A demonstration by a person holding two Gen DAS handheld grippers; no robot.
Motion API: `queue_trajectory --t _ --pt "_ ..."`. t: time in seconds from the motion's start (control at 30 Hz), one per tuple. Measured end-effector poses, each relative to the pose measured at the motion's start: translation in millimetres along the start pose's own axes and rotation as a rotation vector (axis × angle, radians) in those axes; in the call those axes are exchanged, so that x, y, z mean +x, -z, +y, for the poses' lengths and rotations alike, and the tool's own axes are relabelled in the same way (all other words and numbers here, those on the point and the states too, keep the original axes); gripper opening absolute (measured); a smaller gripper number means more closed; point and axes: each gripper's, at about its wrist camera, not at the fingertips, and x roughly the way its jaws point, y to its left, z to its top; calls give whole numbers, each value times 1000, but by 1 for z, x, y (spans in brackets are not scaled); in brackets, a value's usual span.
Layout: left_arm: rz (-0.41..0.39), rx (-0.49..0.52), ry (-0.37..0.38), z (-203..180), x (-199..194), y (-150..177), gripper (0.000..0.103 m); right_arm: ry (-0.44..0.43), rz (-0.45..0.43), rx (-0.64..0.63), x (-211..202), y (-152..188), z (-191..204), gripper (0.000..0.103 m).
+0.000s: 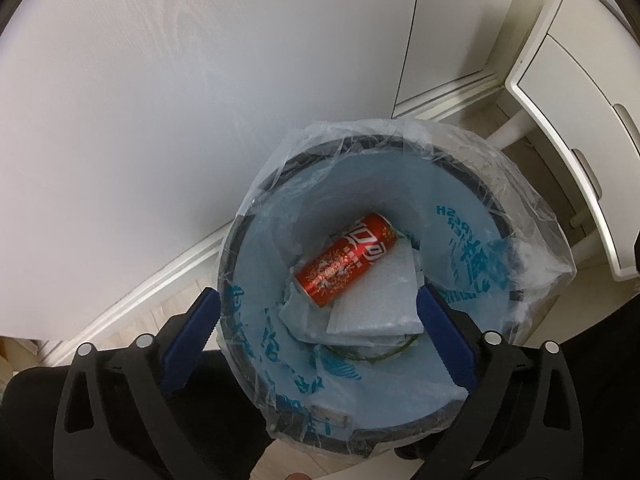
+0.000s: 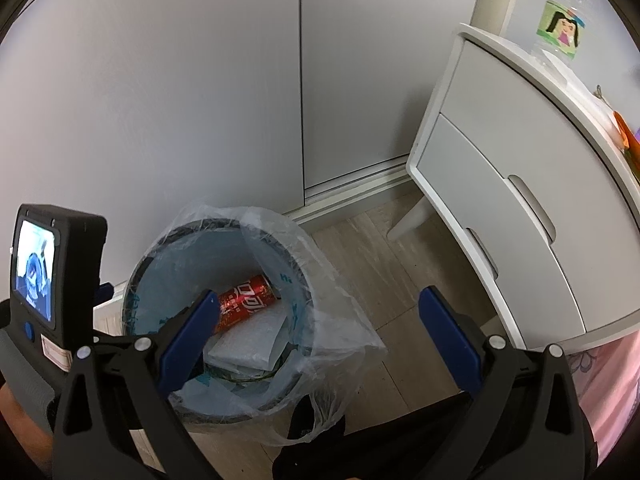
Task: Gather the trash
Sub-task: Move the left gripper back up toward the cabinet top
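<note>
trash already lies in the bin (image 1: pixel 400 444): a red can (image 1: pixel 347 258) on its side at the bottom, its white lettering and speckled pattern facing up, one end pointing toward the wall (image 1: pixel 160 100). it rests on a pale foam sheet (image 1: pixel 376 304), with more crumpled pale pieces under and beside that. the can looks whole, not crushed.

the bin is round and dark-rimmed, lined with a clear plastic bag (image 1: pixel 532 248) that is folded out over the rim and hangs loosely down the outside. inside, a light blue liner with teal printed lettering covers the bin's wall.

the left gripper (image 1: pixel 318 322) hangs above the bin's mouth, pointing steeply down into it, its blue fingers (image 1: pixel 192 340) spread wide with nothing between them; the can lies well below, apart from both pads. the right gripper (image 2: pixel 319 330) is likewise wide open and empty, held to the side of the bin, its near finger crossing in front of the can in its own view. the left tool's small screen (image 2: pixel 34 264) shows at the left edge there.

the bin stands on a wood-look floor (image 2: pixel 380 260) near the wall, beside a white drawer cabinet (image 2: pixel 520 200).
</note>
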Motion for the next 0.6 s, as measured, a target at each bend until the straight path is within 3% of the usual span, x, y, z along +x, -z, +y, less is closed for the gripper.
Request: queue_trajectory --t 0.33,0.6 --pt "-124 11 16 -3 -41 -17 97 39 -103 62 -31 -16 -18 97" --pt "-252 132 58 -44 -99 -62 97 90 -204 137 -69 -49 -50 97"
